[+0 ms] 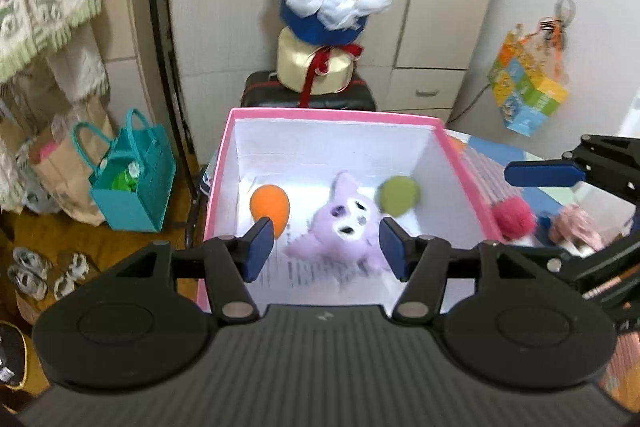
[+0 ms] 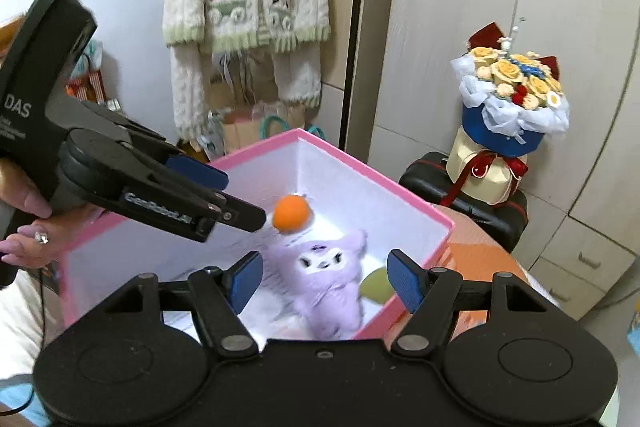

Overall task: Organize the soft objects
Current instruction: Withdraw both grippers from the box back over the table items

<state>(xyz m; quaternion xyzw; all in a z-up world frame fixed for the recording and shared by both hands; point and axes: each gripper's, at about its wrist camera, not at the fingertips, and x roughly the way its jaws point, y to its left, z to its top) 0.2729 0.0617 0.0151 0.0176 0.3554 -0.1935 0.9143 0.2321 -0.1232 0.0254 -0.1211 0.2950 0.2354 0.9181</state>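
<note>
In the box [image 1: 224, 163] a plush toy [image 1: 340, 227] is seen lying between two balls, one ball [image 1: 270, 205] to its left, the other ball [image 1: 399, 195] to its right. A bouquet [image 1: 328, 23] is set behind the box.

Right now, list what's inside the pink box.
Inside the pink box: an orange ball, a purple plush and a green ball. Anything beneath the plush is hidden.
</note>
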